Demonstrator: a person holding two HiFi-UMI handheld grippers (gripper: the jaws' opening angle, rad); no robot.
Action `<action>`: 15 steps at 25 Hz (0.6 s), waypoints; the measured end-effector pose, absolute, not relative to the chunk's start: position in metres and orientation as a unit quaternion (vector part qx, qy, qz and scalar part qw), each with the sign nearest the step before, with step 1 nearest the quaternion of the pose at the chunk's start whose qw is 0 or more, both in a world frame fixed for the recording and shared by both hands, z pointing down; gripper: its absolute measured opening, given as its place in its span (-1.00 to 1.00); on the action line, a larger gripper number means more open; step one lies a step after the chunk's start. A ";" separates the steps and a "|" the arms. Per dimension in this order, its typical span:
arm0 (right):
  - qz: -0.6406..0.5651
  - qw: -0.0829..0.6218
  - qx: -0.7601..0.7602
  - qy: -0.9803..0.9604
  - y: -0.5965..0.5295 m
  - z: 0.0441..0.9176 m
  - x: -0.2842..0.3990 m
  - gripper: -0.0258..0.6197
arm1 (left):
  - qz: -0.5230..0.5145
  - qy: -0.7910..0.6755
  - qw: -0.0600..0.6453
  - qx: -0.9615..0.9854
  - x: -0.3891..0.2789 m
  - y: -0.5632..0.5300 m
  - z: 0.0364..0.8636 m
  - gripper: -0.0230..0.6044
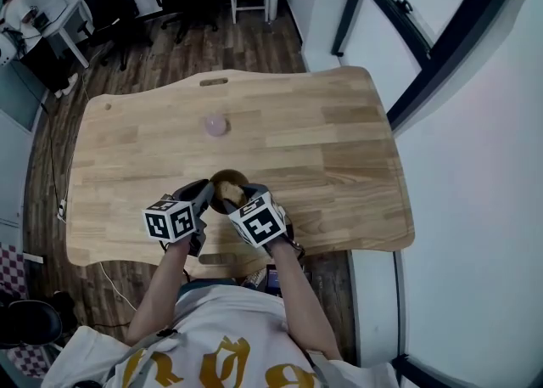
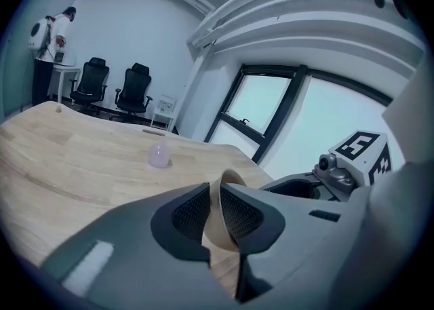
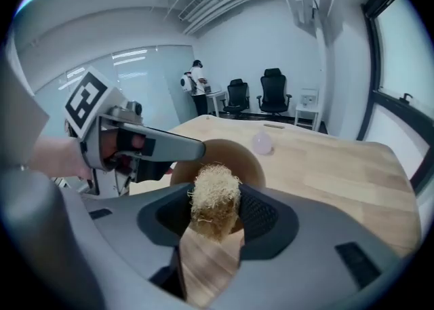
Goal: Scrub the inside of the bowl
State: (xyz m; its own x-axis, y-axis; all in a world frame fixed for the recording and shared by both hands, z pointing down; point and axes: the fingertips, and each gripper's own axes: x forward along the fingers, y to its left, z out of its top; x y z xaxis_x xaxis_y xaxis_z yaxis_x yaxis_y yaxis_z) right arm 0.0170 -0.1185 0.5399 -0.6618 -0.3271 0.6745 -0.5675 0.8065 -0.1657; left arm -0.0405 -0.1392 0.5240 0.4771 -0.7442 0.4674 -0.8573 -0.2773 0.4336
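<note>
Where the bowl sat: the bowl (image 1: pixel 222 181) was near the front edge of the table (image 1: pixel 322 149), between my 2 claws. Its mouth seemed tipped toward the right one. I could not tell whether its base rested on the wood.
Left claw: my left claw (image 2: pixel 215 212) was pinched on the bowl's wall at the rim, 1 pad inside and 1 outside.
Right claw: my right claw (image 3: pixel 218 207) was clamped on a straw-coloured fibrous scrubber (image 3: pixel 215 190). The tuft stood proud of the pads, right at the bowl's mouth.
Bowl's handling: I judged it light, stiff and thin-walled, wood by the look of it. The smooth wall could pivot or slip in a 1-point rim pinch once the scrubber pushed on it.
Where to hold the bowl: on the rim, with the pads set well down the wall, on the side away from the scrubbing.
Scrubber's handling: I took it for soft, springy and light. It was best held at the root, leaving the tuft free to flex.
Also on the table: a pale pink rounded thing (image 1: pixel 216 126) lay well beyond the bowl.
</note>
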 end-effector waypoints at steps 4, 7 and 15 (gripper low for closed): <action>0.172 0.331 0.311 -0.874 -0.133 0.539 0.028 -0.35 | 0.079 -0.498 0.334 0.796 -0.036 -0.136 0.525 -0.79; 0.137 0.321 0.309 -0.884 -0.132 0.529 0.021 -0.35 | 0.069 -0.495 0.335 0.799 -0.032 -0.138 0.520 -0.79; 0.164 0.337 0.194 -0.907 -0.103 0.531 0.001 -0.35 | 0.077 -0.501 0.329 0.797 -0.041 -0.133 0.521 -0.79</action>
State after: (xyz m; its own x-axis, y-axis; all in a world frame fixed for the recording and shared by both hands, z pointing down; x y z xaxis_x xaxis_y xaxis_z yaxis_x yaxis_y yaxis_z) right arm 0.0008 -0.1031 0.5305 -0.6978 -0.2409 0.6746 -0.4618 0.8712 -0.1664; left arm -0.0407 -0.1327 0.5207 0.4872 -0.7476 0.4513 -0.8484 -0.2826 0.4476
